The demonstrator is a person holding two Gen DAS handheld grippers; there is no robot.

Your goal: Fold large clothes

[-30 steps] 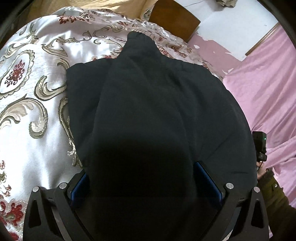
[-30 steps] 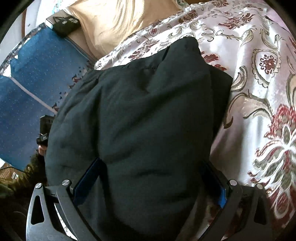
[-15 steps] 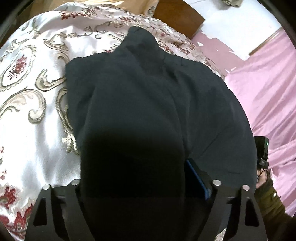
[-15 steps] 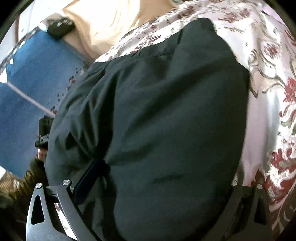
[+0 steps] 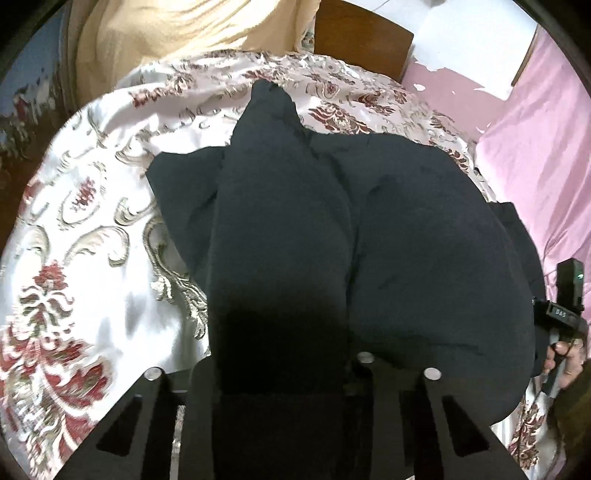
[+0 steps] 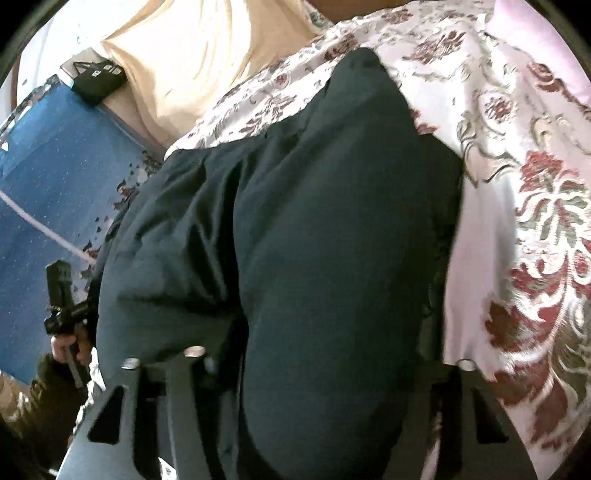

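A dark padded garment (image 5: pixel 424 240) lies in a thick bundle on the floral satin bedspread (image 5: pixel 92 221). In the left wrist view my left gripper (image 5: pixel 284 362) is at the garment's near edge. Its jaws are closing on a raised ridge of the cloth, which hides the pads. In the right wrist view the same garment (image 6: pixel 295 221) bulges up between the jaws of my right gripper (image 6: pixel 325 362). These jaws are closing too, and cloth fills the gap and covers the fingers. The bedspread (image 6: pixel 535 147) shows to the right.
A yellow blanket (image 5: pixel 184 33) and a wooden headboard (image 5: pixel 362 40) lie beyond the garment, and pink fabric (image 5: pixel 535 129) hangs at the right. A person's hand (image 5: pixel 561 354) grips a black handle. A black box (image 6: pixel 98 79) sits on a blue surface (image 6: pixel 44 177).
Both pairs of jaws have narrowed onto the garment's near edge, the blue pads vanishing under cloth. Both views have risen and tipped up, and the cloth has bunched into ridges.
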